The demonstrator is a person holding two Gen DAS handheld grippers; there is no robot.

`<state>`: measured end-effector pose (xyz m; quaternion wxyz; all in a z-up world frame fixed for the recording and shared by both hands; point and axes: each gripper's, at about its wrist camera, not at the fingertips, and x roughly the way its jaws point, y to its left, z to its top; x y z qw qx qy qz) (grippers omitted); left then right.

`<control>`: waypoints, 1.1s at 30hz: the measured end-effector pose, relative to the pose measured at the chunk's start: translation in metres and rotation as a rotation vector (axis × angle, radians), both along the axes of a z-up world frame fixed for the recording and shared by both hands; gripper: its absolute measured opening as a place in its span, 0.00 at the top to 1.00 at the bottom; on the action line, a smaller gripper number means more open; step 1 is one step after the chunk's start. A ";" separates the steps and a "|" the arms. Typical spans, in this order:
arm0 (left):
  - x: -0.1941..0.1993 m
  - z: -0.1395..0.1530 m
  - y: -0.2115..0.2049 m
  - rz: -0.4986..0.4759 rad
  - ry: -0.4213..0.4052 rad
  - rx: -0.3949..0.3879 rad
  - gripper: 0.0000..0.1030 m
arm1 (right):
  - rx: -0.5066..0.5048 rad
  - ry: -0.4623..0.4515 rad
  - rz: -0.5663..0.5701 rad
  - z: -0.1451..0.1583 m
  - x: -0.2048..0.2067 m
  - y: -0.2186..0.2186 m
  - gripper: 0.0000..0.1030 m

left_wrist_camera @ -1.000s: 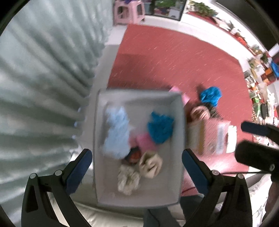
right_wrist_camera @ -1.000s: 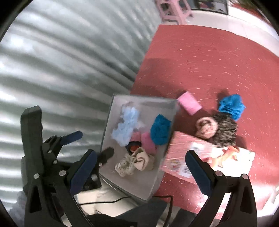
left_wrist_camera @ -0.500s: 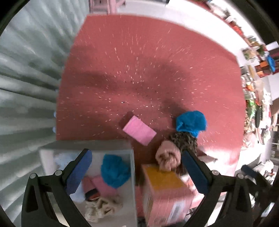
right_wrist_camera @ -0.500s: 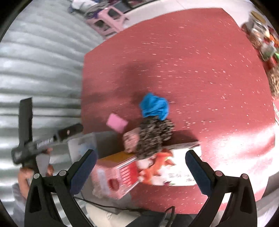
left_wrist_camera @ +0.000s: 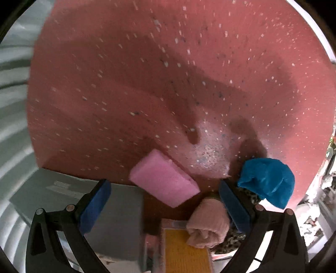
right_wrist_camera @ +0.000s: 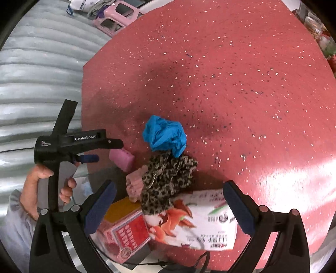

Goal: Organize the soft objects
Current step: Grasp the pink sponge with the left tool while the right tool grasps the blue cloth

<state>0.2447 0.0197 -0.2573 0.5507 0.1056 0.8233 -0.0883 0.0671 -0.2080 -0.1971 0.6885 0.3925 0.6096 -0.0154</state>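
Note:
A pink sponge [left_wrist_camera: 164, 183] lies on the red floor just ahead of my open, empty left gripper [left_wrist_camera: 164, 201]. A rolled peach cloth [left_wrist_camera: 206, 223], a leopard-print cloth [right_wrist_camera: 168, 181] and a crumpled blue cloth [right_wrist_camera: 164, 136] sit together right of the sponge. The grey bin [left_wrist_camera: 117, 220] shows at the lower left in the left wrist view. My right gripper [right_wrist_camera: 168, 206] is open and empty, above the leopard cloth and a printed carton [right_wrist_camera: 189, 222]. The left gripper [right_wrist_camera: 98, 151] also shows in the right wrist view, near the pink sponge [right_wrist_camera: 121, 159].
A corrugated metal wall [right_wrist_camera: 37, 73] runs along the left. A pink stool [right_wrist_camera: 117, 16] stands at the far end. Clutter lines the floor's right edge [right_wrist_camera: 323, 37]. A cable [right_wrist_camera: 168, 263] trails near the carton's front.
Both grippers swung away from the bin toward the loose items. The left gripper dropped close to the pink sponge; the right gripper moved nearer the leopard cloth and carton.

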 end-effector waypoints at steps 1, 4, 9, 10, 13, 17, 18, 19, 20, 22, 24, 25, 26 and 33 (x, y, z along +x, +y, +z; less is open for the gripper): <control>-0.002 -0.005 -0.002 0.009 0.024 -0.010 0.00 | 0.016 0.008 -0.007 -0.003 0.002 0.000 0.01; -0.007 -0.016 -0.008 0.033 0.066 -0.033 0.00 | 0.030 0.017 -0.017 -0.010 0.005 -0.005 0.01; -0.012 -0.021 -0.010 0.051 0.050 -0.011 0.00 | 0.011 0.018 -0.008 -0.012 0.012 -0.010 0.01; -0.011 -0.018 -0.011 0.055 0.031 -0.025 0.00 | 0.004 0.019 -0.004 -0.013 0.014 -0.010 0.01; -0.008 -0.006 -0.023 0.031 -0.030 -0.092 0.00 | -0.031 0.026 0.017 -0.019 0.024 -0.006 0.01; -0.013 -0.005 -0.033 -0.005 -0.058 -0.091 0.00 | -0.128 0.036 0.095 -0.027 0.043 0.007 0.01; -0.014 -0.006 -0.033 -0.007 -0.063 -0.080 0.00 | -0.153 0.041 0.119 -0.031 0.049 0.011 0.01; -0.014 -0.006 -0.031 0.001 -0.070 -0.075 0.00 | -0.167 0.044 0.135 -0.034 0.052 0.013 0.01; -0.014 -0.006 -0.031 0.011 -0.072 -0.073 0.00 | -0.177 0.048 0.149 -0.038 0.056 0.016 0.01; -0.012 -0.005 -0.029 0.033 -0.072 -0.060 0.00 | -0.178 0.049 0.162 -0.044 0.063 0.020 0.01; -0.012 -0.005 -0.025 0.053 -0.073 -0.049 0.00 | -0.180 0.048 0.176 -0.051 0.069 0.024 0.01; -0.011 -0.002 -0.021 0.061 -0.085 -0.043 0.00 | -0.183 0.053 0.186 -0.054 0.072 0.026 0.01; -0.009 0.002 -0.016 0.065 -0.096 -0.042 0.00 | -0.186 0.057 0.193 -0.058 0.074 0.028 0.01; -0.007 0.008 0.003 0.098 -0.076 -0.016 0.00 | -0.142 0.081 0.185 -0.075 0.079 0.030 0.58</control>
